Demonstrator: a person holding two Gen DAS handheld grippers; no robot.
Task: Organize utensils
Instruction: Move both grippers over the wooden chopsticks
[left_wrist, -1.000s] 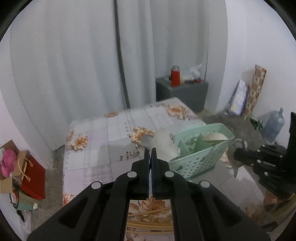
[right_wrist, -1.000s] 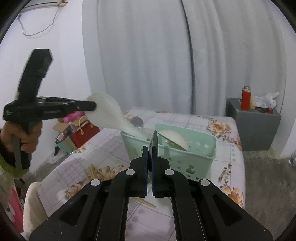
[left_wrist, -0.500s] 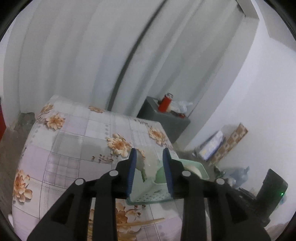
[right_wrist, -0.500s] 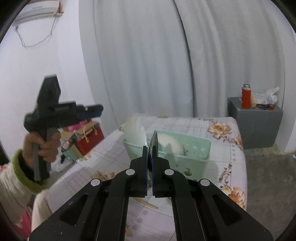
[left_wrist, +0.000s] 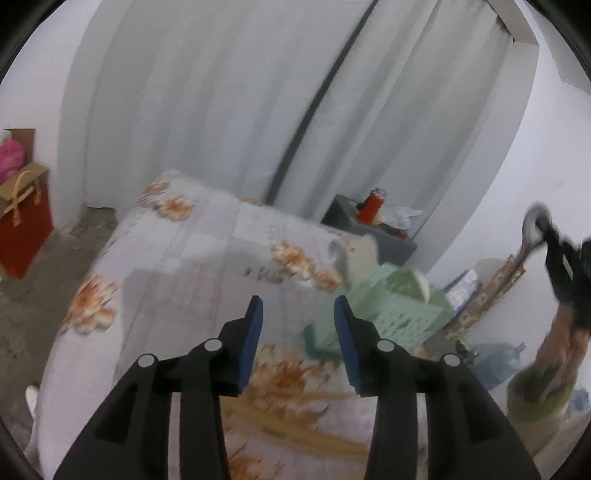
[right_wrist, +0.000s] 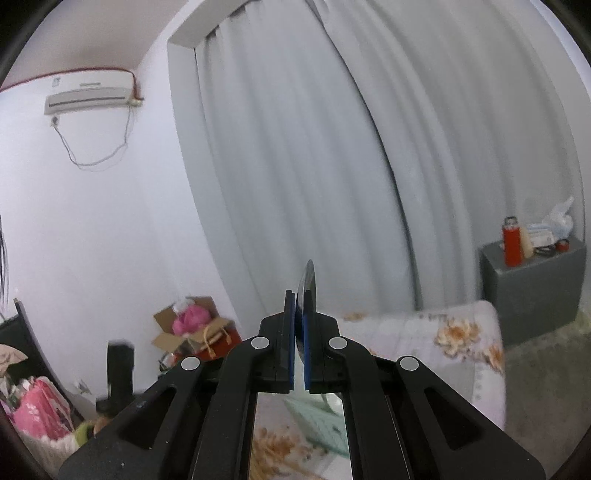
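My left gripper is open and empty above the floral table. A green basket stands just right of its right finger, holding a white rice paddle and other white utensils. Wooden chopsticks lie on the table under the gripper. My right gripper is shut on a metal spoon, seen edge-on, held high. The same spoon shows at the far right of the left wrist view. The basket shows low between the right gripper's arms.
A grey side table with a red bottle stands behind the table by the curtain. A red bag and boxes sit on the floor at left. A water jug is on the floor at right.
My left gripper let go of the white paddle into the basket, opened wide and drew back. My right gripper rose with the spoon and tilted upward, away from the basket.
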